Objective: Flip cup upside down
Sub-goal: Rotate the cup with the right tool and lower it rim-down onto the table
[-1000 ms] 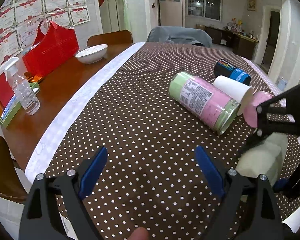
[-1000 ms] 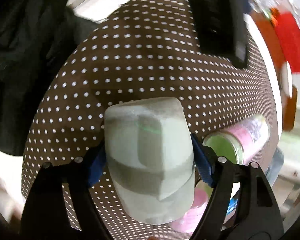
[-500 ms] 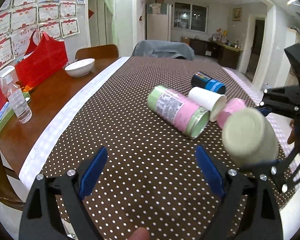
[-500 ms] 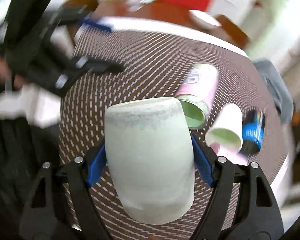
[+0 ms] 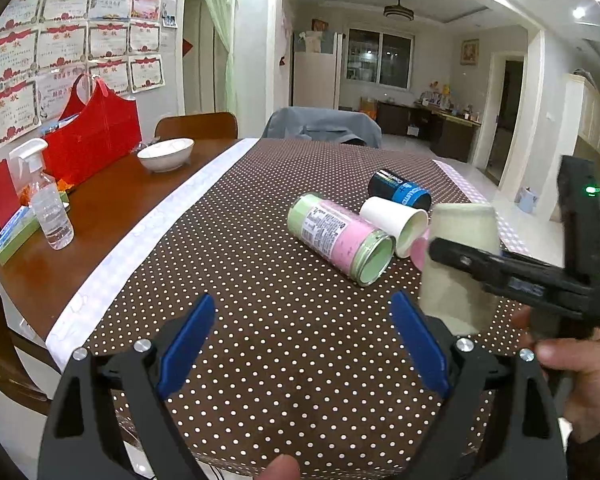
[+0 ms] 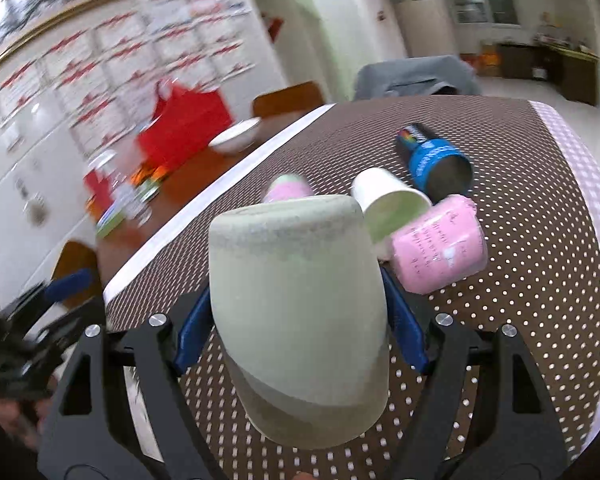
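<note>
Stretching ahead of both tools: a table under a brown polka-dot cloth, with a white strip running along its edge on the left tool's left side. Sitting on the bare wood left of that strip, well ahead of the left gripper: a red bag, a white bowl and a clear spray bottle. Lying on their sides ahead and to the right of the left gripper: a pink-and-green can, a white paper cup just beside it and a black-and-blue can behind. Lying just ahead and right of the right gripper: a pink cup, touching the white paper cup. Being pinched between the blue pads of the right gripper: the pale green cup, held at its sides, closed base pointing up and away from the tool, wider mouth end pointing down toward the cloth. Showing in the left wrist view at the right of the left gripper, just beside its right finger: the same cup, standing inverted, with its lower rim at or just above the cloth; cannot tell whether touching. Hovering over the cloth with jaws spread wide and nothing between them: the left gripper.
</note>
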The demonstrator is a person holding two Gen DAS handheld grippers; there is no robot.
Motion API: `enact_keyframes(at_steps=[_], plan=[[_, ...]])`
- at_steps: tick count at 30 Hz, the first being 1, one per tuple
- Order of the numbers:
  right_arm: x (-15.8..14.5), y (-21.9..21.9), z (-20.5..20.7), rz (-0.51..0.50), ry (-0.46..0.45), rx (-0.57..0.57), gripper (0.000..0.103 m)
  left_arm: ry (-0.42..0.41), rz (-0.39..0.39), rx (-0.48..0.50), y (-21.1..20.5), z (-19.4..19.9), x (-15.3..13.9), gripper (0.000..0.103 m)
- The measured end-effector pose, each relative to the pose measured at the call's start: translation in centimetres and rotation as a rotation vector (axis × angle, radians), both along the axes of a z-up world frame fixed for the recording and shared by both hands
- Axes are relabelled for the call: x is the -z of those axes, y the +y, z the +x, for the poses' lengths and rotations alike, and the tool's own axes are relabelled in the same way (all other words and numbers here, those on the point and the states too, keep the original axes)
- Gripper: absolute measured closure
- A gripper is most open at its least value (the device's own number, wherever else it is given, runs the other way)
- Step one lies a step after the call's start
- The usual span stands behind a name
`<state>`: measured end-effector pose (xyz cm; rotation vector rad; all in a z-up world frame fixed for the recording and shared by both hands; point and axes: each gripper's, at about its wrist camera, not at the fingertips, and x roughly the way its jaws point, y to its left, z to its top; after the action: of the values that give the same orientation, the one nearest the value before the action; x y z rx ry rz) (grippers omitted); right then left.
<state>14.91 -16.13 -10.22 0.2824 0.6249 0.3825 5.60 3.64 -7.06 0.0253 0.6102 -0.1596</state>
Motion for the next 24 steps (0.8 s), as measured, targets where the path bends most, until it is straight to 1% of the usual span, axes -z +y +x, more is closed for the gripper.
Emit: enact_keyframes(at_steps=[2, 5, 6, 9, 13, 18, 19, 22, 24], plan=[[0.3, 0.1, 0.6, 0.024, 0.006, 0.034, 0.027, 0.001, 0.009, -0.001, -0.1, 0.0, 0.1, 0.015], [0.4, 0.5, 0.8, 0.012, -0.01, 0.064, 0.027, 0.008, 0.007, -0.003, 0.1, 0.2, 0.3, 0.015], [0.7, 0.9, 1.5, 0.009, -0.01, 0.062, 0.027, 0.008, 0.006, -0.005, 0.2, 0.1, 0.3, 0.015], [0.9, 1.6, 1.9, -0.009, -0.009, 0.069, 0.027, 0.011, 0.001, -0.006, 0.3, 0.1, 0.4, 0.015], [1.6, 1.9, 1.5, -0.027, -0.003, 0.079, 0.027, 0.014, 0.004, -0.005, 0.3, 0.2, 0.5, 0.015], [2.5, 2.2, 1.3, -0.038, 0.033, 0.089, 0.026, 0.015, 0.005, -0.007, 0.3, 0.1, 0.6, 0.015], [2.5, 2.2, 1.1, -0.035, 0.034, 0.089, 0.025, 0.014, 0.007, -0.006, 0.2, 0.1, 0.6, 0.015], [2.1, 2.0, -0.1, -0.024, 0.022, 0.102, 0.012, 0.012, 0.012, -0.003, 0.1, 0.0, 0.5, 0.015], [1.5, 1.7, -1.0, -0.007, 0.001, 0.095, 0.009, 0.009, 0.013, 0.0, 0.0, 0.0, 0.4, 0.015]])
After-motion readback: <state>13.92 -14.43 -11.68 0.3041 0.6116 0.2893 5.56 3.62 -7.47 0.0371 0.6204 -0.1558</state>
